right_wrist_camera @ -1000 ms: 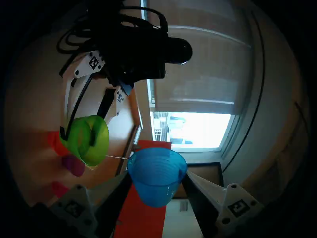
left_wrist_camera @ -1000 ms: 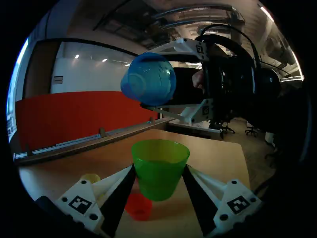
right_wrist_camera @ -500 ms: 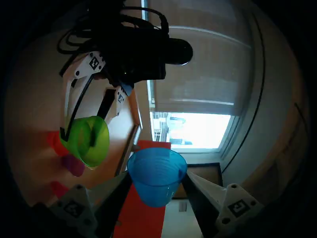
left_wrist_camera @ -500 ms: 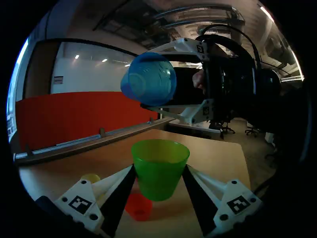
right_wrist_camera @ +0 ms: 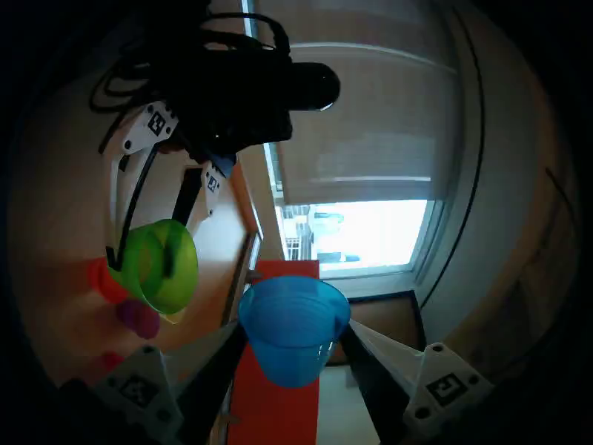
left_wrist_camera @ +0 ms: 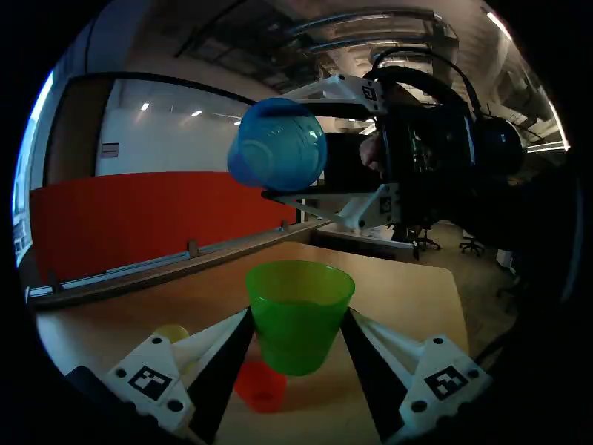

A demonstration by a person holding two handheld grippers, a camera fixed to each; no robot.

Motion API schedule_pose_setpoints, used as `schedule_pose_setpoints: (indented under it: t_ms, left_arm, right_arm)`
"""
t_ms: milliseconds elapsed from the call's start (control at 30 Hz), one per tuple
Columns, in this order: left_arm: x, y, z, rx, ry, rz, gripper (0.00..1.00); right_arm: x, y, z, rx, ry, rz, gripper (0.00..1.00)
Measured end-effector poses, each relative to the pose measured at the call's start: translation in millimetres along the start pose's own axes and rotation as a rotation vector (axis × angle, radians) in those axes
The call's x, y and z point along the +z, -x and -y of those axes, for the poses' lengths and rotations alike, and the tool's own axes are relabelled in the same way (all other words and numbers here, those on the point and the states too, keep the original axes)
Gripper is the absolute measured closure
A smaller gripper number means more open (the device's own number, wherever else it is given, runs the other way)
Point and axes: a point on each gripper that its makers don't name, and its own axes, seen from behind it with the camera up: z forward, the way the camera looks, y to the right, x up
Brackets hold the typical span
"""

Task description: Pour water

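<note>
Blue cup shifted, right hand-held gripper clamping it; left hand-held gripper, green cup.

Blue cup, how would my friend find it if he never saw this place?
Look above the wooden table, in front of the red wall. The right hand-held gripper holds the blue cup up in the air, higher than the green cup. It's the only blue one, and it's tipped sideways.
</note>
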Motion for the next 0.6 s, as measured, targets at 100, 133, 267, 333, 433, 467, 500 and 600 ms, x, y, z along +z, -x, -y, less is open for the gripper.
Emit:
schedule_pose_setpoints:
  t_ms: [100, 133, 267, 333, 433, 467, 500, 600]
  left_arm:
    - [-0.3, 0, -1.4, 0.002, -0.001, -0.001, 0.19]
    - [-0.3, 0, -1.4, 0.002, -0.004, 0.000, 0.19]
    - [-0.3, 0, 0.7, 0.002, -0.012, -0.001, 0.19]
    - [-0.6, 0, 1.9, 0.001, -0.014, -0.002, 0.19]
    - [-2.1, -1, 0.9, 0.000, -0.010, -0.003, 0.19]
    - [-3.1, -1, -0.6, 0.000, -0.008, -0.003, 0.19]
    - [-3.6, -1, -1.1, 0.001, -0.008, -0.003, 0.19]
    - [-4.4, -1, 0.1, 0.001, -0.018, -0.004, 0.19]
  right_arm:
    - [-0.9, 1, 0, 0.060, 0.008, 0.000, 0.11]
    - [-1.3, 1, 0, 0.082, 0.008, -0.001, 0.11]
    - [-3.2, 2, 3, 0.164, 0.011, -0.003, 0.11]
    - [-4.0, 3, 5, 0.197, 0.010, -0.003, 0.12]
    - [-5.2, 3, 9, 0.249, 0.008, -0.002, 0.12]
    - [-5.6, 3, 10, 0.268, 0.008, -0.002, 0.12]
    - [-6.0, 2, 11, 0.286, 0.007, -0.002, 0.12]
    - [-7.7, 1, 13, 0.349, 0.007, -0.003, 0.12]
